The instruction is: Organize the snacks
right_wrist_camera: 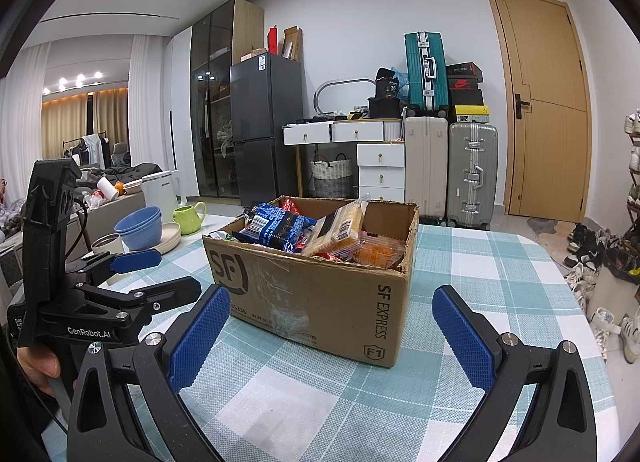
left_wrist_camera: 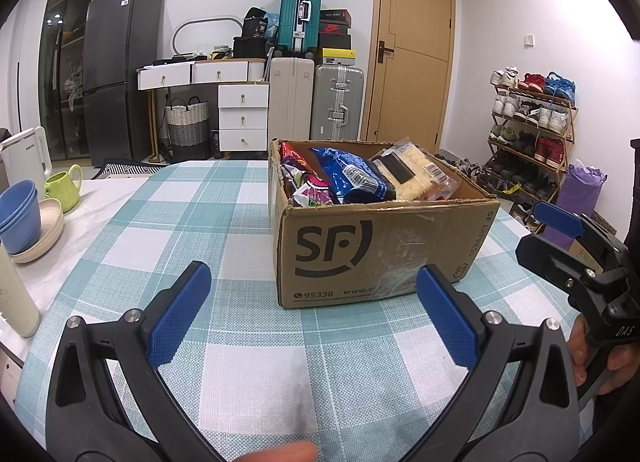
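A: Nearest item, left wrist view: left gripper (left_wrist_camera: 314, 306), blue pads (left_wrist_camera: 180, 314) spread wide apart, nothing between them, held above the checked tablecloth (left_wrist_camera: 200, 221).

B: Entry two, right wrist view: right gripper (right_wrist_camera: 330, 328), blue pads (right_wrist_camera: 464, 338) likewise wide apart and empty, also over the cloth. Its camera catches the left gripper at the left edge, with part of the hand (right_wrist_camera: 38, 366) that holds it.

A: Noted. Right gripper also shows at the right edge of the left view.

B: Item three, the task's container: cardboard box (left_wrist_camera: 360, 250), open-topped, printed "SF" and "SF EXPRESS", standing on the cloth just ahead of both grippers, touched by neither.

A: Contents, all inside the box and reaching above its rim: blue snack bag (left_wrist_camera: 352, 177) in the middle; red and purple packets (left_wrist_camera: 304, 177) on its left in the left view; yellow cracker pack (left_wrist_camera: 408, 173) with a black label on its right; orange packets (right_wrist_camera: 376, 252) at the box's right end in the right view.

B: Other table goods, well apart from the box on the left gripper's side: stacked blue bowls (left_wrist_camera: 20, 213) on beige plates (left_wrist_camera: 44, 234), green mug (left_wrist_camera: 64, 185), white kettle (left_wrist_camera: 26, 157), pale bottle (left_wrist_camera: 14, 294) at the edge.

A: Background lot: dark fridge (left_wrist_camera: 120, 73), white drawers (left_wrist_camera: 240, 109), suitcases (left_wrist_camera: 316, 97), wooden door (left_wrist_camera: 412, 49), shoe rack (left_wrist_camera: 532, 129).
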Tool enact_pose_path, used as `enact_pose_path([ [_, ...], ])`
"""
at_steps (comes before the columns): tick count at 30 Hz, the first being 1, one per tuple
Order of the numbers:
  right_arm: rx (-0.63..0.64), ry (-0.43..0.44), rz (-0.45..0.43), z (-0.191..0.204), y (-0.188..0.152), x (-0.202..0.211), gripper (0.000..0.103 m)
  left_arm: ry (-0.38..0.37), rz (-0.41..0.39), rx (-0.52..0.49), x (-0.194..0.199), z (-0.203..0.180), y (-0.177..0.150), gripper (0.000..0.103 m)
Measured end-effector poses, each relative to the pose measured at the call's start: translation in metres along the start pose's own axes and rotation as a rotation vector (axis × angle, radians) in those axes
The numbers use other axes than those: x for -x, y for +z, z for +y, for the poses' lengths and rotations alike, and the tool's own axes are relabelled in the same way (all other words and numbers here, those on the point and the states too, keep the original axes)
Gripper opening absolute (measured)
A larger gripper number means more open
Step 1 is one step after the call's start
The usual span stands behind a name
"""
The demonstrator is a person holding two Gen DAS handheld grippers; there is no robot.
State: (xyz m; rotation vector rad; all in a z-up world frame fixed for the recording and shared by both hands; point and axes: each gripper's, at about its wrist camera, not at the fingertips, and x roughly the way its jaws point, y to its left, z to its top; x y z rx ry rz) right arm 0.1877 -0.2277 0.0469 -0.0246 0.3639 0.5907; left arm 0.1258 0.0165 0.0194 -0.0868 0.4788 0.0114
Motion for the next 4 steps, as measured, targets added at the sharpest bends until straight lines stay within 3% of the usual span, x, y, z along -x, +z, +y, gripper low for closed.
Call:
enact_pose_path([
  [4, 0.002, 0.0, -0.001, -0.0001, -0.0001, -0.0002, 0.103, -0.004, -0.003, -0.001, 0.0005, 0.0003, -0.001, 0.103],
])
